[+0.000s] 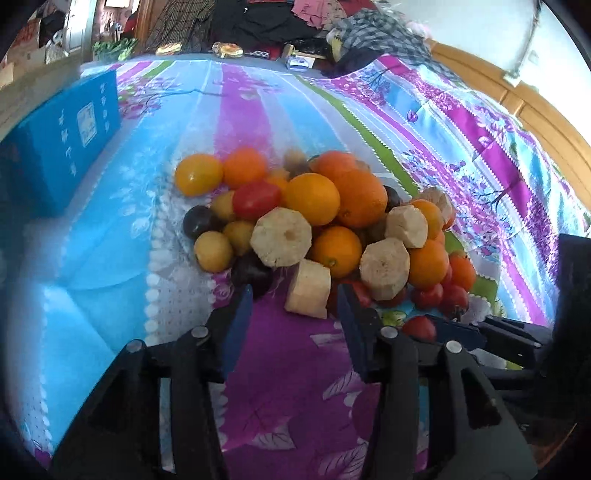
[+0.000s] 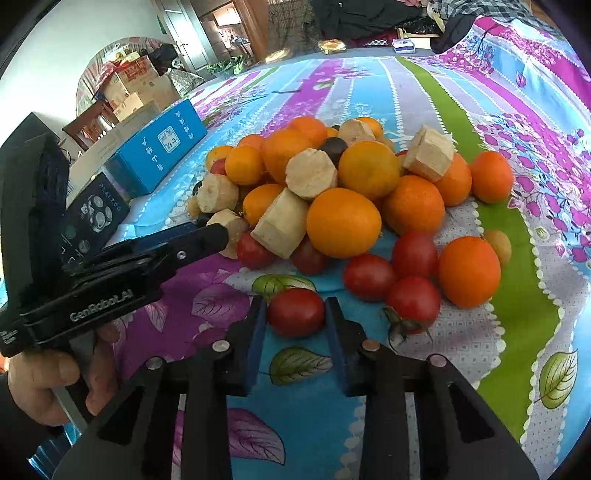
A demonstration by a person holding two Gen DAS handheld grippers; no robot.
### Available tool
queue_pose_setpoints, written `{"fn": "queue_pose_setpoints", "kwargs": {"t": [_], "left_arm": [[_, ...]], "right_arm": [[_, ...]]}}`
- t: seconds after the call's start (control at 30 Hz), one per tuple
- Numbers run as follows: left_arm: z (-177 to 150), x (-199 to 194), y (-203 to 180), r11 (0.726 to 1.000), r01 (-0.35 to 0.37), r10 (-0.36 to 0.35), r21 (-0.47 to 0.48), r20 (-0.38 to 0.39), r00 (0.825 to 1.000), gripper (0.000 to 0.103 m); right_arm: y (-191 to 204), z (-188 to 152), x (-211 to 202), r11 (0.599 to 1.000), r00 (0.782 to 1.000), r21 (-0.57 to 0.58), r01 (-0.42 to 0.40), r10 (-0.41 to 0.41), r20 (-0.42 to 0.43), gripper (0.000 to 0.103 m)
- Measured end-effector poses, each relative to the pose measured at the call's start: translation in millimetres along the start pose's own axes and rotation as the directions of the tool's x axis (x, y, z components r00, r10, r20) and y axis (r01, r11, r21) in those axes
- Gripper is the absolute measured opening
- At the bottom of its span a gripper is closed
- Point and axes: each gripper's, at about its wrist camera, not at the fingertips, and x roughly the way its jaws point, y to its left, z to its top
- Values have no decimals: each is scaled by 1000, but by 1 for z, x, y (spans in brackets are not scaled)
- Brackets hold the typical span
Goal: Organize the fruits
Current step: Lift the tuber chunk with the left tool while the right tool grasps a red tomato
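Note:
A pile of fruit lies on the flowered cloth: oranges, red tomatoes, dark plums, yellow plums and pale peeled chunks. My left gripper is open, its fingers either side of a pale chunk at the pile's near edge. In the right wrist view the left gripper reaches that chunk. My right gripper is open with a red tomato between its fingers, not squeezed; it also shows in the left wrist view beside that tomato.
A blue box lies left of the pile, also in the right wrist view, with a dark box near it. Clothes are heaped at the far end. A wooden frame runs along the right.

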Motion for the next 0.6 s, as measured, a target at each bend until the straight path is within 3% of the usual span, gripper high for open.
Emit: {"fn": "queue_pose_setpoints", "kwargs": {"t": [0.03,0.1,0.53,0.6], "left_arm": [[1,0,-1,1000,-13,13,6,3,1000,47],[0,-4,-3,1000,-8,8,3,-2,1000,36],[1,14,-7,1000,9,-8,24,-31,999,35],[3,16,-5,1000,9,-8,18,-41,999,26]], "right_arm": [[-1,-1,-1,1000,1000,3,-1,1,3,35],[-2,-1,-4,1000,1000,11,-4,4,6,35],[-6,-6,-7,1000,1000,20,-18,18,11,35],[-5,-5,-7,1000,1000,17,-17,17,10,35]]}}
